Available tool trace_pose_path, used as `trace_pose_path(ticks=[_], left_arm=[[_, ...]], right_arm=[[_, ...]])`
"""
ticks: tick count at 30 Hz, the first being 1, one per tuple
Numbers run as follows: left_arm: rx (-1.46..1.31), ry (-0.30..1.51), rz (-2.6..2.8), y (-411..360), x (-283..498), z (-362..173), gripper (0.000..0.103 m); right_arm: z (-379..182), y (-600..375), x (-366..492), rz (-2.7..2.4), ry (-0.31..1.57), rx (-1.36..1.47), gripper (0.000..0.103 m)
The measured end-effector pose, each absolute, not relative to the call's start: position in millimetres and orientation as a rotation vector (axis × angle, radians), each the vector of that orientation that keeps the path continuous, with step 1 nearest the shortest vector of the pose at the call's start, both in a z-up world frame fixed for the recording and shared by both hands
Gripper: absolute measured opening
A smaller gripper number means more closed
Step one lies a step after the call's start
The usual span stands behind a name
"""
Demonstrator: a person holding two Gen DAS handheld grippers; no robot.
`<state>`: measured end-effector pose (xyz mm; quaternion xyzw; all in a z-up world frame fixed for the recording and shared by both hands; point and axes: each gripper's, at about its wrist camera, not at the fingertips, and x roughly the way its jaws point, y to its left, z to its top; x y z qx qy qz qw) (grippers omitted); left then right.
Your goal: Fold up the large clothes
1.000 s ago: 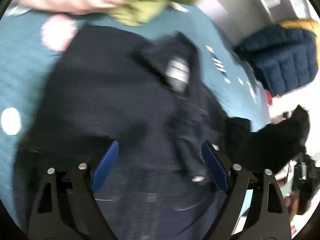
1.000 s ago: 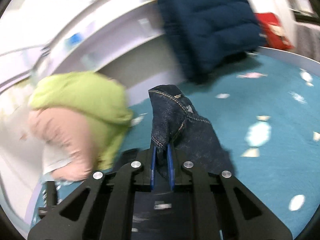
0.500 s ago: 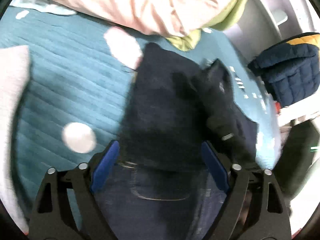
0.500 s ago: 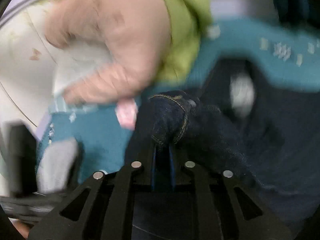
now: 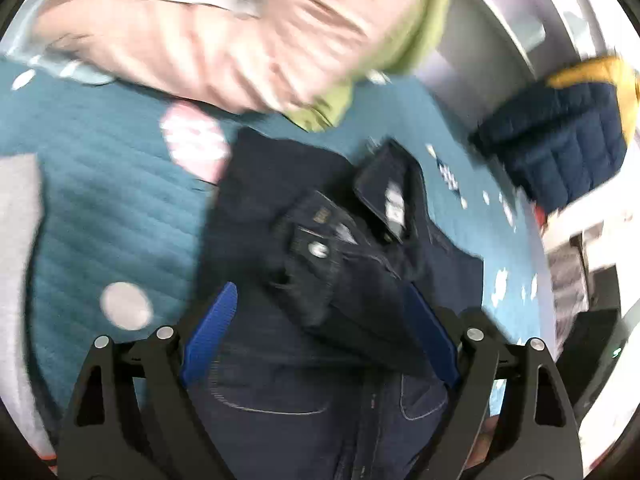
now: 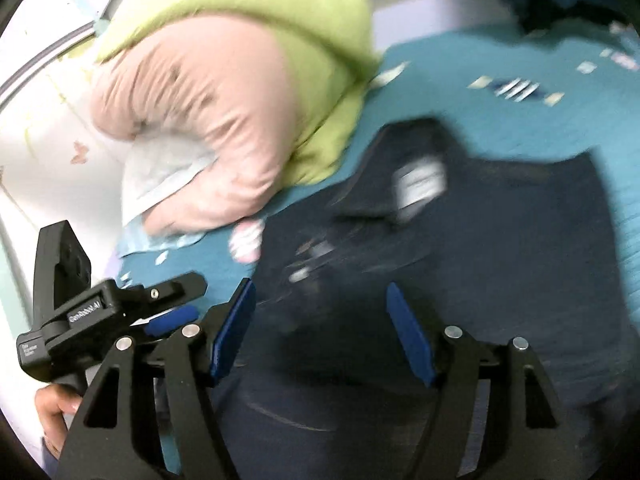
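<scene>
Dark blue jeans point(image 5: 304, 360) lie folded over on a teal bedspread point(image 5: 100, 216), waistband, white label and metal button turned up. They also show in the right wrist view point(image 6: 500, 272). My left gripper point(image 5: 320, 340) is open, its blue pads on either side of a raised fold of denim without pinching it. My right gripper point(image 6: 320, 332) is open and empty just above the jeans. The left gripper shows at the left of the right wrist view point(image 6: 176, 316).
A pile of pink and lime-green bedding point(image 6: 224, 92) lies at the far edge of the bed, touching the jeans' far corner. A navy quilted jacket point(image 5: 560, 140) sits at the right. A grey cloth point(image 5: 16, 260) lies at the left.
My right gripper has let go of the denim fold and opened; the fold now lies on the jeans. The left gripper stayed open and moved closer over the waistband.
</scene>
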<state>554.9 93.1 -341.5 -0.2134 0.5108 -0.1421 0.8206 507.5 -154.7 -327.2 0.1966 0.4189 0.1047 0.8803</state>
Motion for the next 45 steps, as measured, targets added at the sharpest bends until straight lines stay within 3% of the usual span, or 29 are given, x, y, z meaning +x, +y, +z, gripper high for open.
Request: trace_pose_path(ticks=[2, 4, 9, 13, 16, 20, 24, 27, 33, 45], left_arm=[[-0.406, 1.11, -0.335, 67.0, 562.6, -345.2, 0.086], [-0.369, 1.154, -0.383, 39.1, 571.6, -354.7, 0.086], [-0.161, 1.276, -0.293, -1.6, 589.0, -398.8, 0.086], [-0.081, 1.303, -0.245, -15.0, 594.8, -420.5, 0.087], [-0.045, 1.308, -0.244, -22.7, 596.6, -422.6, 0.091], [-0.086, 1.299, -0.295, -11.9, 598.4, -398.2, 0.092], [-0.096, 1.19, -0.236, 31.7, 617.7, -359.7, 0.093], [-0.067, 1.224, -0.135, 56.4, 646.0, -363.8, 0.093], [-0.253, 1.357, -0.053, 96.8, 692.2, -399.4, 0.093], [-0.119, 1.369, -0.033, 69.1, 726.8, -428.6, 0.093]], right_arm=[[-331.7, -188.3, 507.3, 0.147, 0.906, 0.414, 0.061], [-345.3, -222.5, 503.5, 0.101, 0.958, 0.455, 0.049], [-394.1, -253.0, 506.5, -0.006, 1.116, 0.412, 0.041], [-426.7, -265.3, 508.8, -0.028, 1.165, 0.415, 0.02], [-429.0, -275.3, 509.6, -0.015, 1.179, 0.485, 0.018], [-406.0, -281.4, 515.4, 0.047, 1.18, 0.508, 0.028], [-366.8, -300.8, 525.2, 0.044, 1.077, 0.493, 0.055], [-355.7, -318.9, 542.8, -0.014, 1.068, 0.446, 0.063], [-381.1, -353.7, 576.8, -0.067, 1.139, 0.549, 0.064], [-412.3, -361.7, 610.4, -0.061, 1.25, 0.584, 0.064]])
